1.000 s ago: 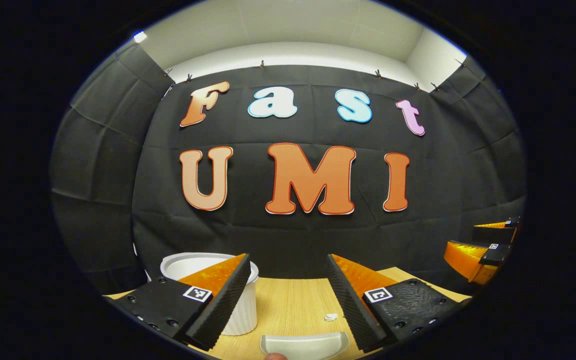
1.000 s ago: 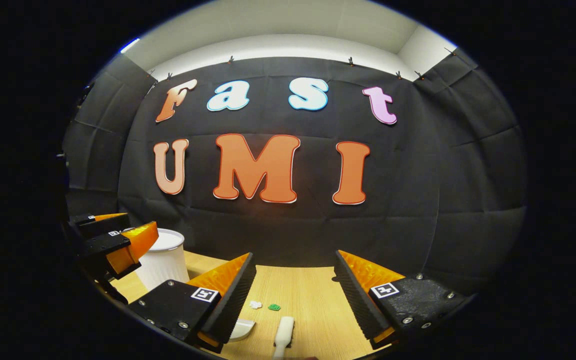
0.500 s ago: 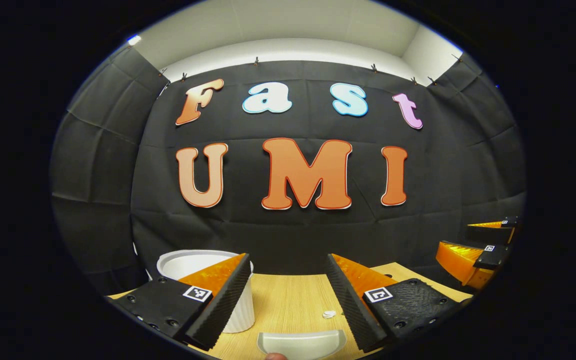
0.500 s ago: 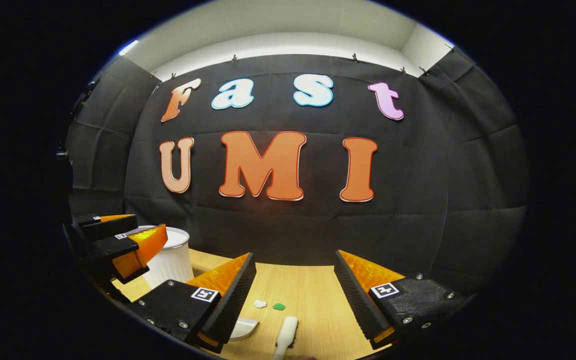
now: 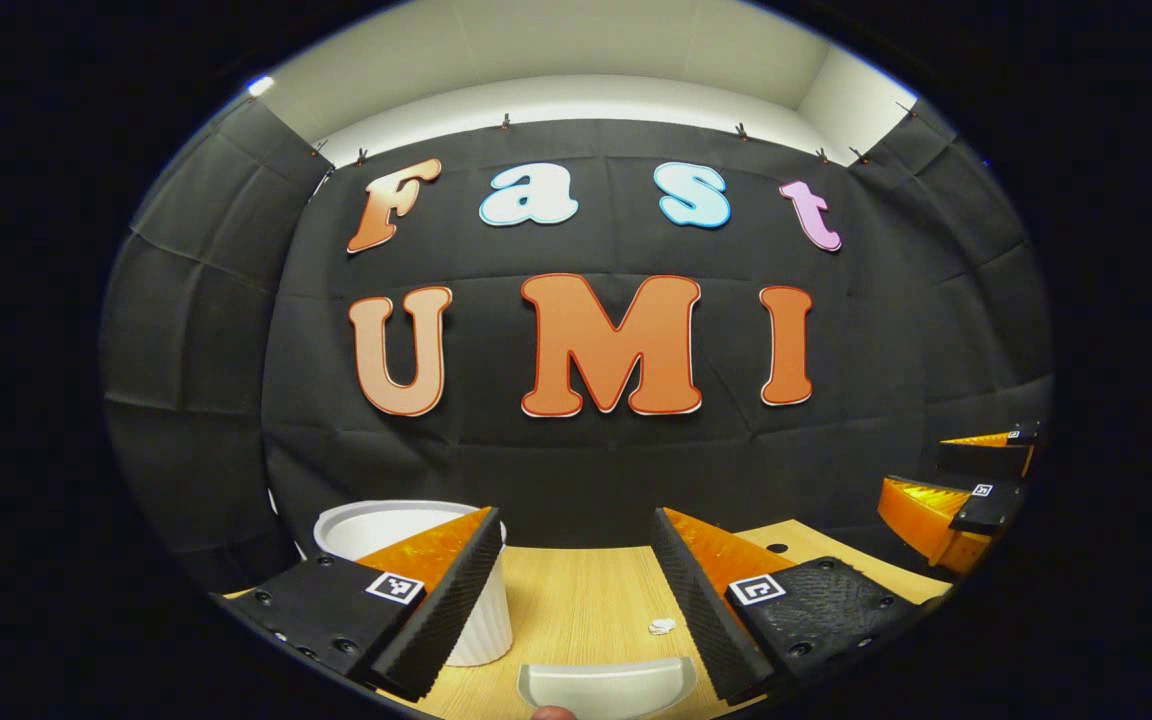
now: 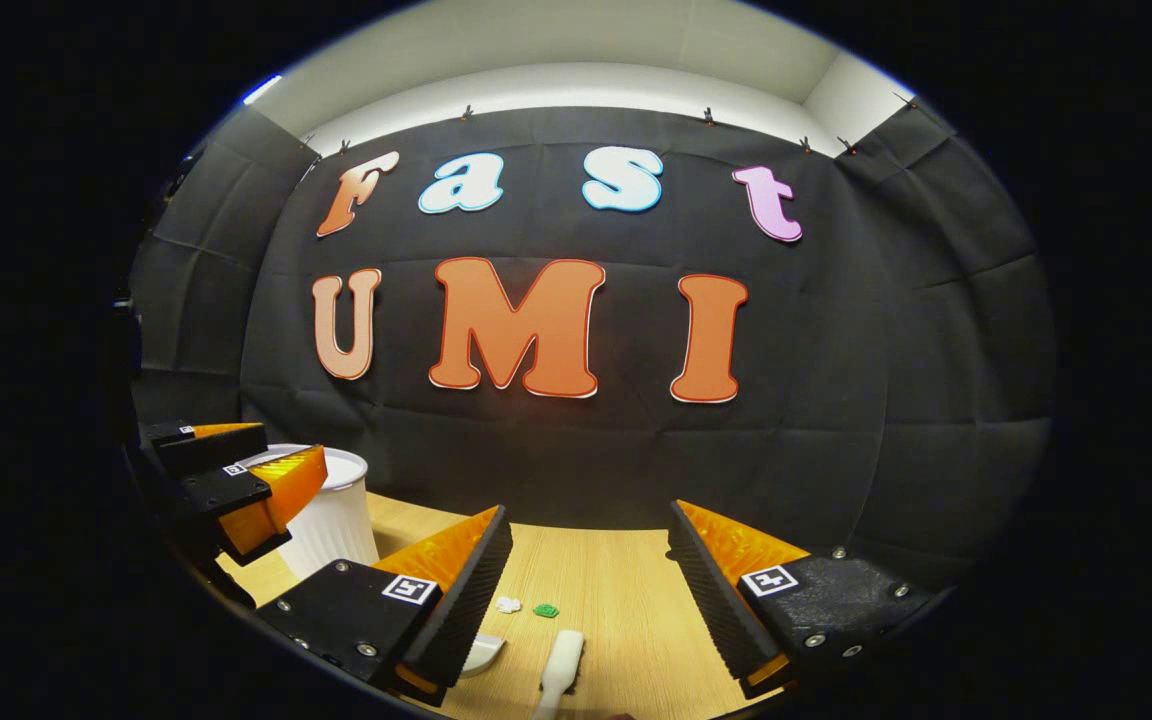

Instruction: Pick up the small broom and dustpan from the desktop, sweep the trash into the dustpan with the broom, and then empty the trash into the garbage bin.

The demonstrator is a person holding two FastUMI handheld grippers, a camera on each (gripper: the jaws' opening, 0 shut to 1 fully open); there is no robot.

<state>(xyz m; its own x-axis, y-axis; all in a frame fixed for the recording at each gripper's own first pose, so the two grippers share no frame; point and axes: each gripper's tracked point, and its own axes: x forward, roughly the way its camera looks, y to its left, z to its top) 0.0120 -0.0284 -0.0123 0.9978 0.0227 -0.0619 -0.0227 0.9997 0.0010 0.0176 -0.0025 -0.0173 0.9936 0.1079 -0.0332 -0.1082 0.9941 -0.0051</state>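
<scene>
In the left gripper view, my left gripper (image 5: 576, 590) hangs open above the wooden desktop (image 5: 576, 610), with the pale dustpan (image 5: 606, 688) lying just below and between its fingers. A white scrap of trash (image 5: 661, 627) lies beside its right finger. In the right gripper view, my right gripper (image 6: 586, 590) is open too, over the white broom handle (image 6: 561, 665) on the desktop (image 6: 626, 600). A white scrap (image 6: 508, 604) and a green scrap (image 6: 545, 610) lie ahead of the broom. The dustpan's edge (image 6: 484, 652) peeks out by the left finger.
A white ribbed garbage bin (image 5: 481, 620) stands at the desk's left, also seen as the bin (image 6: 336, 520) behind the left gripper (image 6: 226, 480). The right gripper (image 5: 966, 490) shows at the far right. The black cloth wall closes off the desk's far edge.
Both views have shifted only slightly; the grippers stay open and hover in about the same place over the dustpan and broom. Nothing was grasped.
</scene>
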